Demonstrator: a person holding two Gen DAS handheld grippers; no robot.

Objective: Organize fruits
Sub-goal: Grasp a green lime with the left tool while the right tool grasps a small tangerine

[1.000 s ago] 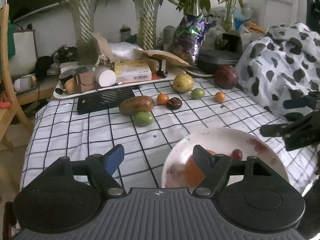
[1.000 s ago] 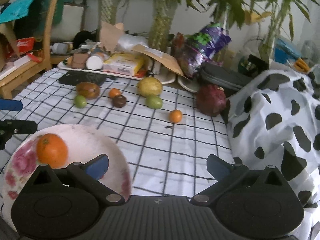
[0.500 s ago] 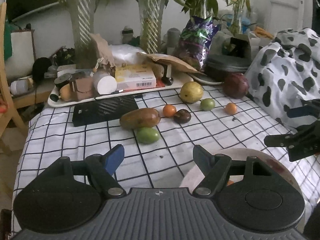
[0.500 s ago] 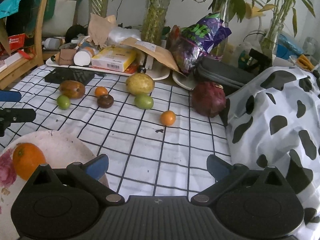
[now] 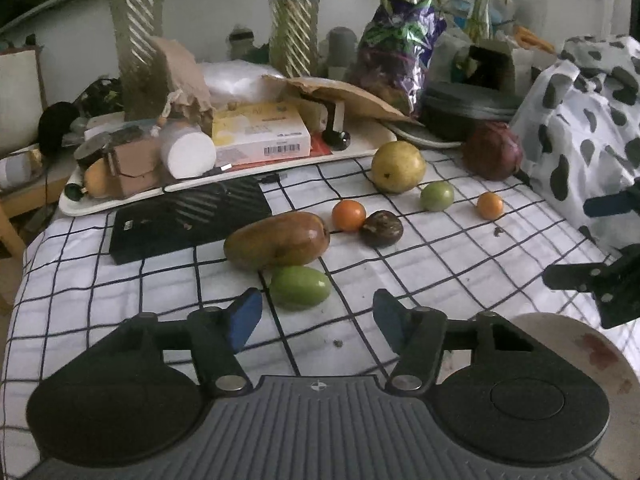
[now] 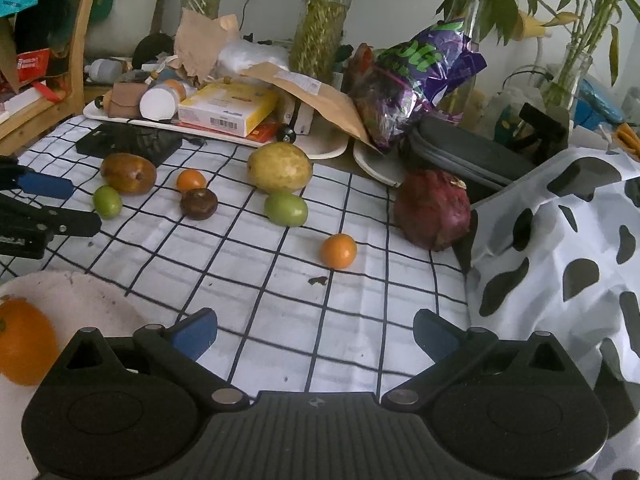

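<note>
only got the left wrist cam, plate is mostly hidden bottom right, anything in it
observer: yes, one orange sits on the plate, clear in the right wrist view.
operator: right gripper holding anything
observer: no, the right gripper is wide open, with only the checked tablecloth showing between its fingers.
operator: what fruit lies ahead of it
observer: the small orange fruit, alone on the cloth almost straight ahead of its fingers, with the dragon fruit farther back to the right.
</note>
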